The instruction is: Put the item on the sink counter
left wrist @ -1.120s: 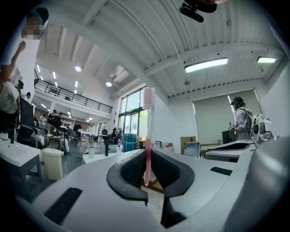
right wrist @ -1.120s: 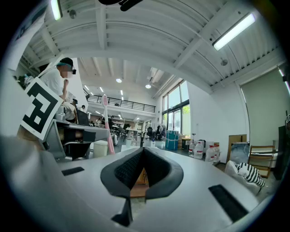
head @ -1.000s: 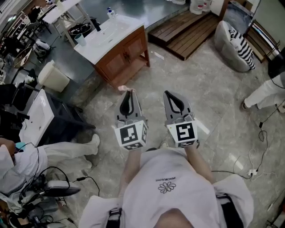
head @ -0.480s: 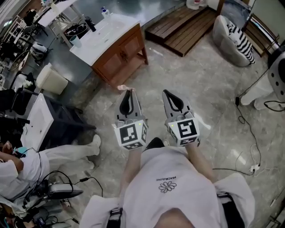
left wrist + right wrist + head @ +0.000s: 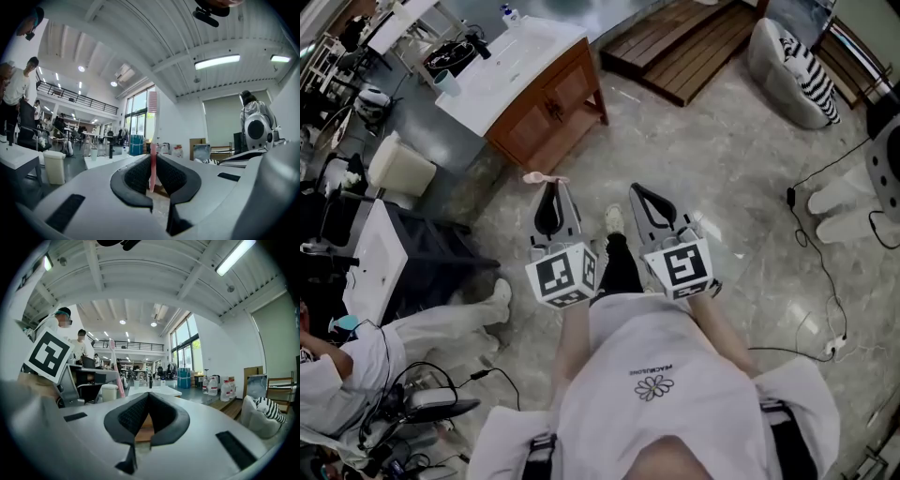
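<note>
Gripping a slim pink toothbrush [image 5: 153,164] in the left gripper [image 5: 553,187], with jaws nearly together and pads pressed on the lower handle, and with the long bristle end rising straight above them in the left gripper view. Probably pinched low like this to leave most of the length free for laying down flat on a surface. Carrying nothing in the right gripper [image 5: 148,397], jaws brought together on no object, likely kept level beside the other simply for the walk. Not yet at the goal: up and to the left in the head view, well apart from both grippers, the white sink counter [image 5: 520,61] on its reddish-brown wooden cabinet [image 5: 551,111], with a pale cup [image 5: 445,84] near its left end and a small white bottle [image 5: 508,12] at the far edge. Between here and there, only grey marble floor [image 5: 703,159]. Off to the left, worth skirting: a cream-white bin [image 5: 394,167], a second white basin [image 5: 375,248] on a dark stand, and the outstretched white-trousered legs [image 5: 450,314] of a seated person. To the right, away from the route: black cables [image 5: 806,197], a slatted wooden platform [image 5: 675,52] and a striped grey cushion [image 5: 802,66].
</note>
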